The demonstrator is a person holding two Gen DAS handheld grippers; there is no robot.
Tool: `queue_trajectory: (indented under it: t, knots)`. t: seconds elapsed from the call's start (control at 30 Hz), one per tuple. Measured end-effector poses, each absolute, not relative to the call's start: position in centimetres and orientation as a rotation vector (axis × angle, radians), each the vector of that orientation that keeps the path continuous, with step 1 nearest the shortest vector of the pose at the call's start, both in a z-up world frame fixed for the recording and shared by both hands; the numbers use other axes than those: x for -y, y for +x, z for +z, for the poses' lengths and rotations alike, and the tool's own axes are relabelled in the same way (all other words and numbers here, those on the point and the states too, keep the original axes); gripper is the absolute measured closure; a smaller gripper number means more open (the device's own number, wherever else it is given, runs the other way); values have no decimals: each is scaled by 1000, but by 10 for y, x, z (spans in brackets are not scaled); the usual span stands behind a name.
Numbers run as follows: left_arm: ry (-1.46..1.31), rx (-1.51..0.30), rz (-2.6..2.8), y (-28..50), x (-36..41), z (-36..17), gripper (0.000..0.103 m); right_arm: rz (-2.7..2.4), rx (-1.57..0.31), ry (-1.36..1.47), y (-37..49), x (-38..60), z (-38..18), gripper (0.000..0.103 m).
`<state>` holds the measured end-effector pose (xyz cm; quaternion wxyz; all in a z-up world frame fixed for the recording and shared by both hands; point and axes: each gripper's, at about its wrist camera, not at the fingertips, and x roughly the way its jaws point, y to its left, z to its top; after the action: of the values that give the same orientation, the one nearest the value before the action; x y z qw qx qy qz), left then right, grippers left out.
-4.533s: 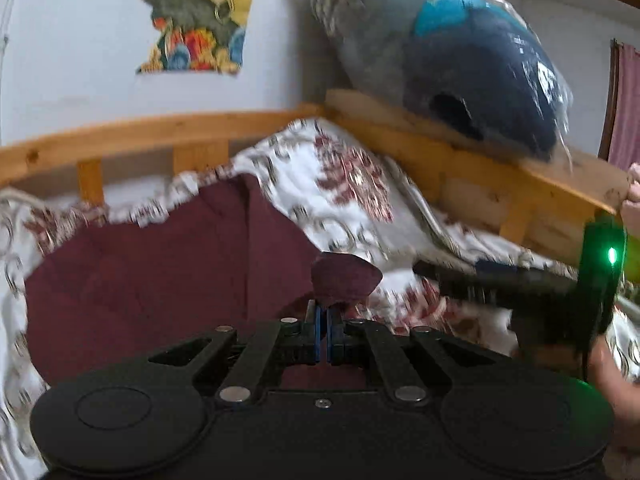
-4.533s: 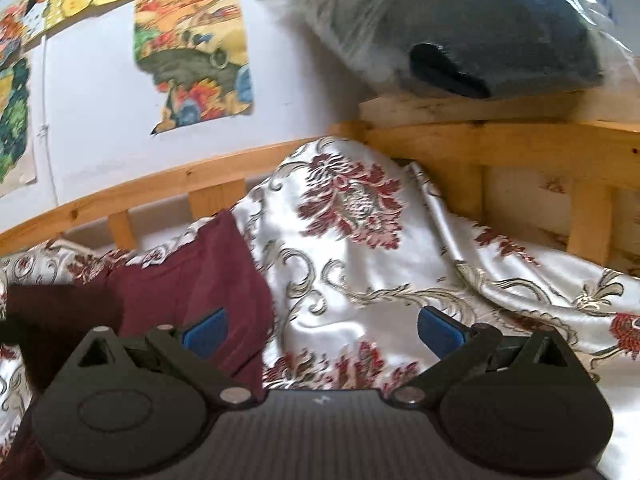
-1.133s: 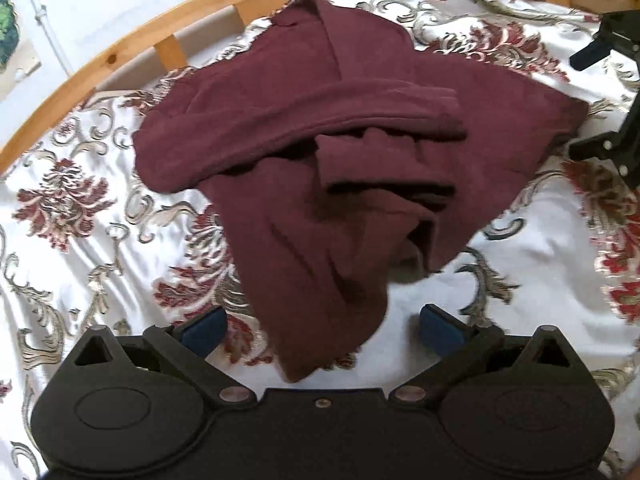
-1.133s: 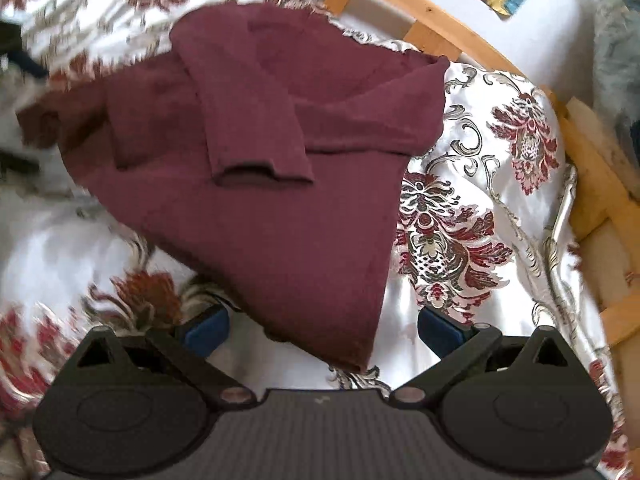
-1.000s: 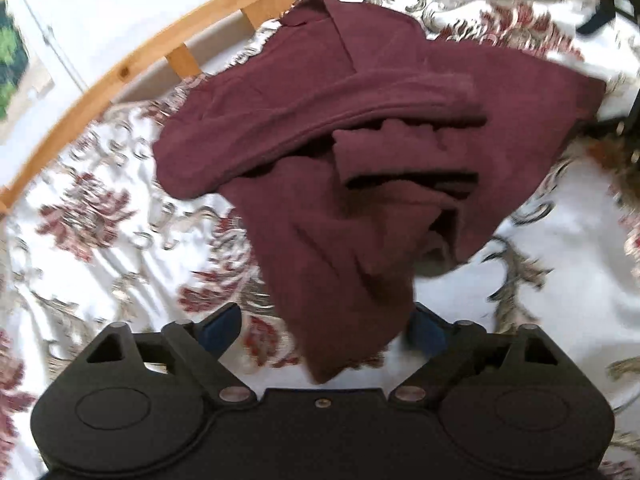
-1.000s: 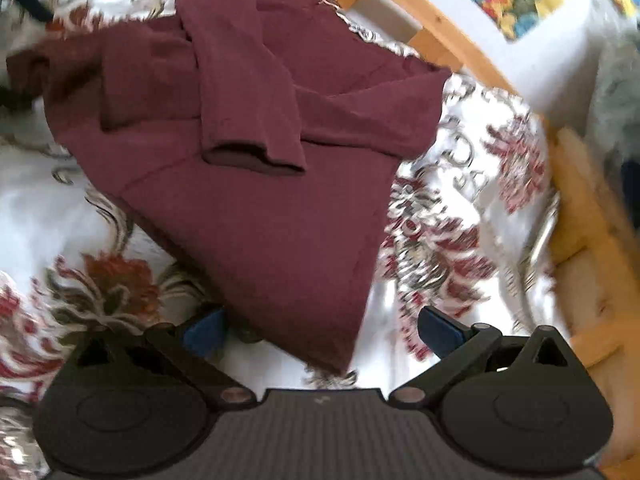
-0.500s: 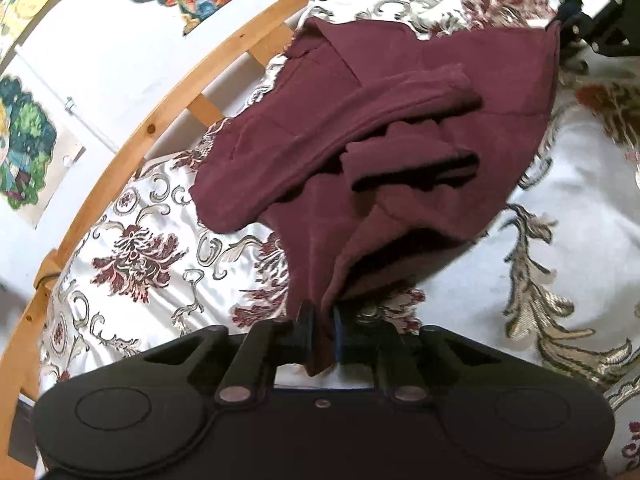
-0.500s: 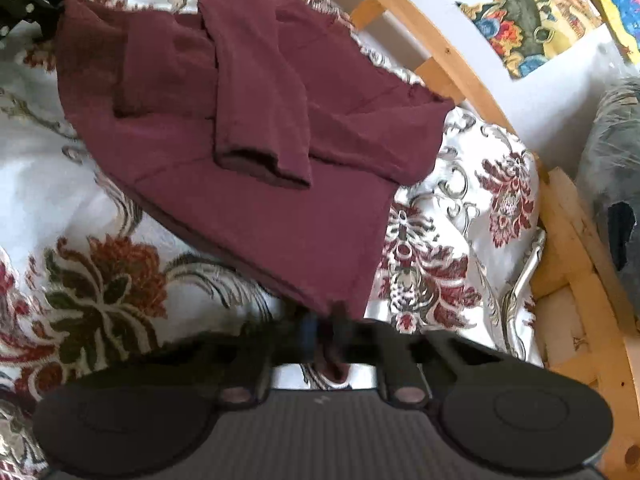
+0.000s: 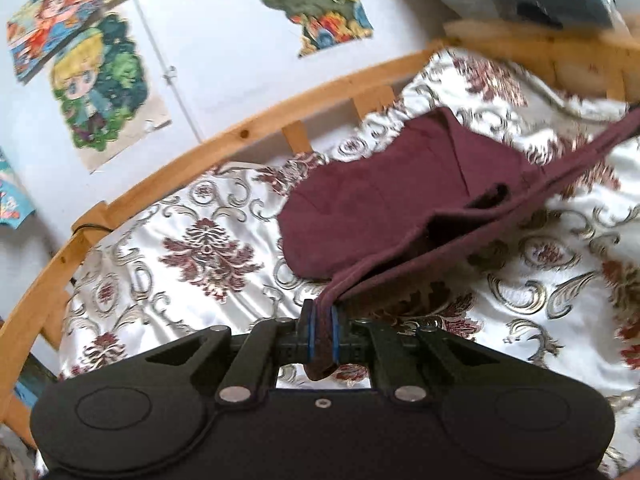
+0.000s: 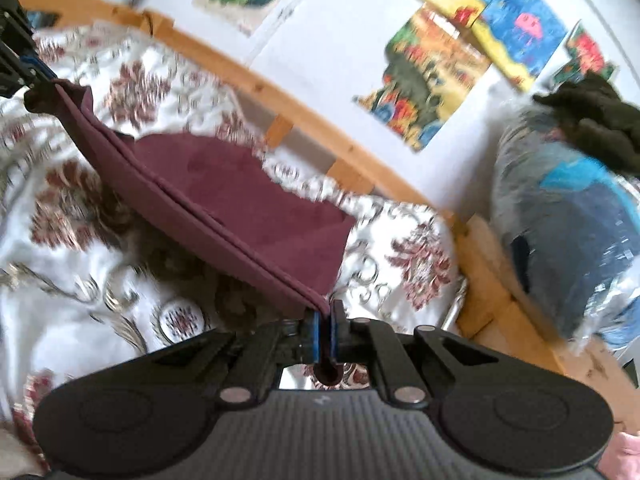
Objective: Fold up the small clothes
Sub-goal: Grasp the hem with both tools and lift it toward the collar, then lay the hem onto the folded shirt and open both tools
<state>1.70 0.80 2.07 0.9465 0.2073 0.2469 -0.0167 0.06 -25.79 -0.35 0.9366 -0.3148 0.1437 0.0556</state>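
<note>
Above bedspread (image 9: 208,280) | maroon garment (image 9: 392,200) hem pinched | left gripper (image 9: 320,332), right gripper (image 10: 325,334)

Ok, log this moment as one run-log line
phase: lifting hem | left gripper: shut on maroon garment | right gripper: shut on maroon garment | hem taut between them above bedspread

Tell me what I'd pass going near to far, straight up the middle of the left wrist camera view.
left gripper shut on the hem, maroon garment, flowered bedsheet, wooden bed rail, picture on the wall.
</note>
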Motion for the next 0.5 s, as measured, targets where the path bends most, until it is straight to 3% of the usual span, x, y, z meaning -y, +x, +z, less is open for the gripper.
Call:
queue_trajectory:
  t: [0.3, 0.5]
  knots:
    - [317, -459, -92, -51, -38, 73, 96, 126, -190, -598, -90, 253, 44, 97]
    - [347, -451, -83, -25, -27, 95, 95, 95, -132, -614, -62, 249, 57, 97]
